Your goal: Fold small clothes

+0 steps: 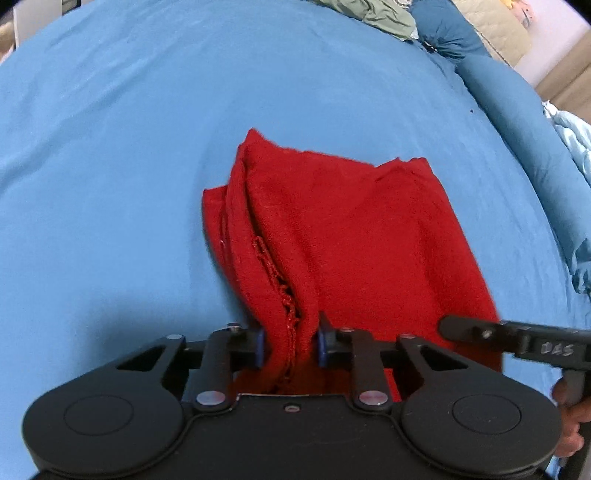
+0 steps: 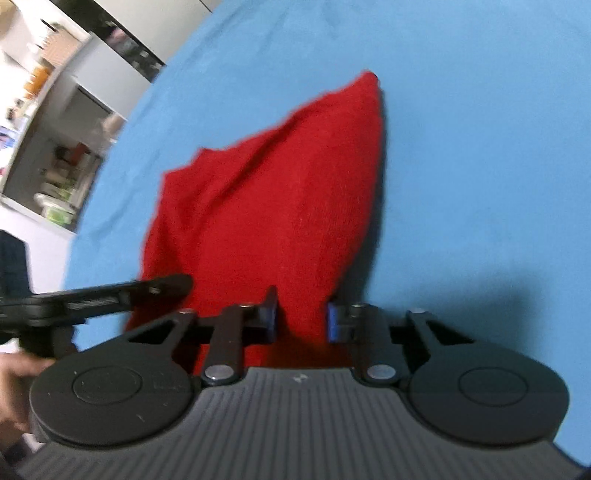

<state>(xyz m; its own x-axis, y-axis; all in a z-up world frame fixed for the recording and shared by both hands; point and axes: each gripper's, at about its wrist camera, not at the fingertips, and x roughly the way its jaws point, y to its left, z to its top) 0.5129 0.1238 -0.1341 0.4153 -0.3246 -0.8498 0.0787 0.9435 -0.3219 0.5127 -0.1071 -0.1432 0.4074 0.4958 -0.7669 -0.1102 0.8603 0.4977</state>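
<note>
A red knit garment lies partly folded on the blue bed sheet. My left gripper is shut on the garment's near edge, the bunched seam pinched between its blue pads. My right gripper is shut on the other near corner of the same red garment, which rises toward it from the sheet. Each gripper's finger shows in the other's view: the right one at the right edge of the left wrist view, the left one at the left of the right wrist view.
Blue pillows and a crumpled green cloth lie at the far side of the bed. A light blue quilt is at the right edge. Shelves and furniture stand beyond the bed's left edge.
</note>
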